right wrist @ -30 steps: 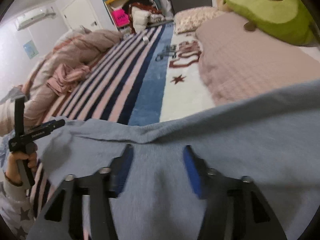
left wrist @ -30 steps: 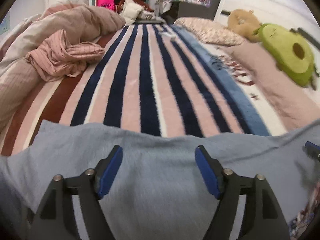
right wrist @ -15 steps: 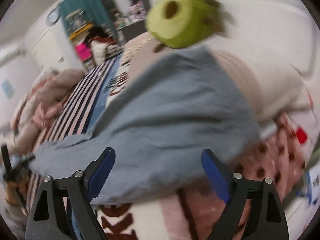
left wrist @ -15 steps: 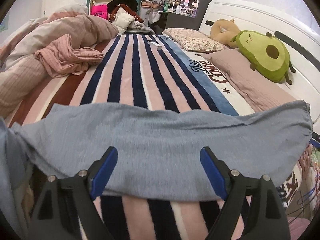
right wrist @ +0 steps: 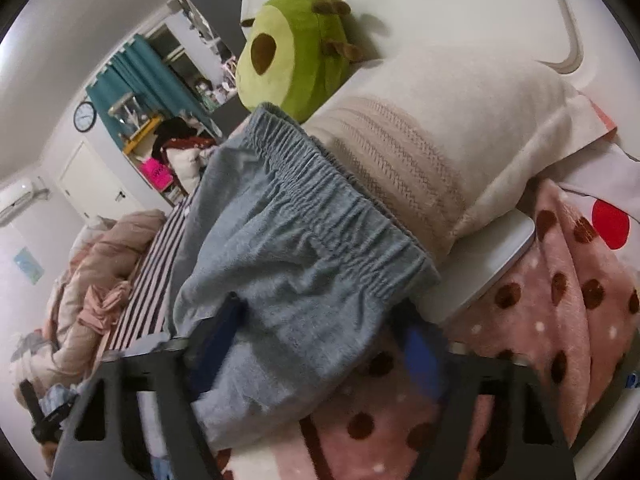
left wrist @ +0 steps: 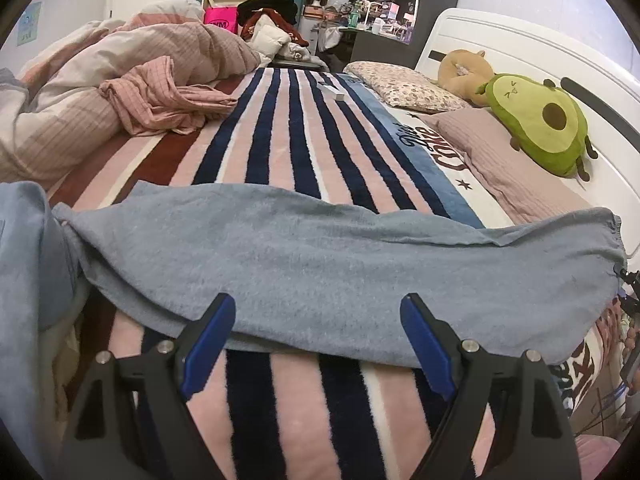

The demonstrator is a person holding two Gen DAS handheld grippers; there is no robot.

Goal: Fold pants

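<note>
The grey-blue pants (left wrist: 320,256) lie stretched sideways across the striped blanket (left wrist: 280,152). My left gripper (left wrist: 318,328) hovers just short of their near edge. It is open, with only blanket and that edge between its blue pads. In the right wrist view the elastic waistband (right wrist: 340,204) rests against a cream pillow (right wrist: 460,140). My right gripper (right wrist: 320,340) straddles the near corner of the pants (right wrist: 288,312). Its jaws are closing and blurred, and the pads stand clear of the cloth.
A green avocado plush (left wrist: 540,120) and pillows line the white headboard (left wrist: 520,52) on the right. A crumpled pink quilt (left wrist: 160,92) is heaped on the left. A flat white slab (right wrist: 484,272) sticks out under the cream pillow, over a polka-dot blanket (right wrist: 560,300).
The left gripper drew back off the pants, which now lie flat in front of it. The right gripper swung and rolled from mid-pants to the waistband end, opened wide, then narrowed.
</note>
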